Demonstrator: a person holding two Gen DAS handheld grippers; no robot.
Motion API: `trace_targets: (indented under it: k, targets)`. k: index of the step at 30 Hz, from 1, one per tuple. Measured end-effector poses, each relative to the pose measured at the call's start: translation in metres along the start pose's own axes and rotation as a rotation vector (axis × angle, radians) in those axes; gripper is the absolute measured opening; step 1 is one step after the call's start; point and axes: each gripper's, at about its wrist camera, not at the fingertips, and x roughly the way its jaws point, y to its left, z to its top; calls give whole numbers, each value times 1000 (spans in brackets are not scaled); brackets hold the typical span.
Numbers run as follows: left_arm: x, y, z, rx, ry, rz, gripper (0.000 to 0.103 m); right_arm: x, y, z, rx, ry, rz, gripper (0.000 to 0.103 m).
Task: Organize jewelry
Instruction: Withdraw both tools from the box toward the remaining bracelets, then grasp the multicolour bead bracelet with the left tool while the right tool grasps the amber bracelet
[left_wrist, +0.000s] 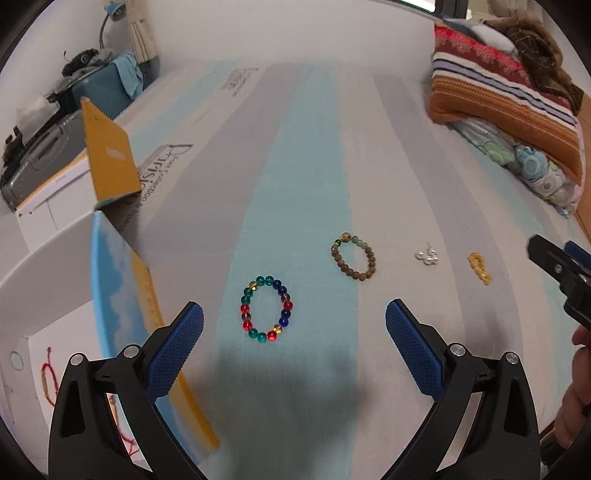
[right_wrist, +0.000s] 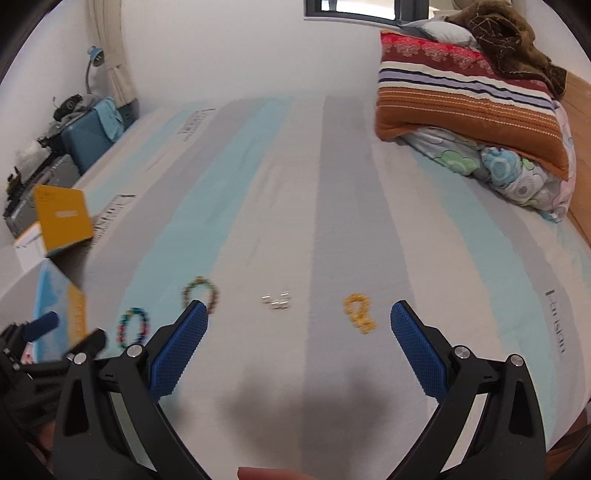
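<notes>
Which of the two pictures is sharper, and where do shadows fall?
Left wrist view: sharp, the colorful bracelet shows single beads; a shadow lies just below it. Right wrist view: motion-blurred, the yellow bracelet is smeared; a shadow lies between the fingers.

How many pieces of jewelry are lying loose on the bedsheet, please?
4, in a row: multicolored bead bracelet leftmost, brown bead bracelet, pearl cluster, yellow bead piece rightmost. More sits in the box.

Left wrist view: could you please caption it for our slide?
Open left claw hovers over a multicoloured bead bracelet on the striped bedsheet.
</notes>
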Motion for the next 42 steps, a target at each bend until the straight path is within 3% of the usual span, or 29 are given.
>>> trace_targets:
  k: [10, 14, 24, 34, 42]
  targets:
    - [47, 9, 0, -49, 55, -17, 97, 79, -25, -15, 6, 106, 12, 95]
    - [58, 8, -4, -60, 65, -34, 97, 105, -33, -19, 16, 148, 8, 90]
    - [88, 4, -13, -52, 95, 9, 97, 137, -50, -25, 64, 216, -2, 72]
    - [101, 20, -11, -110, 100, 67, 97, 156, -55, -30, 81, 260, -22, 58]
    - [113, 27, -10, -144, 146, 32, 96, 155, -48, -31, 74, 277, -45, 38]
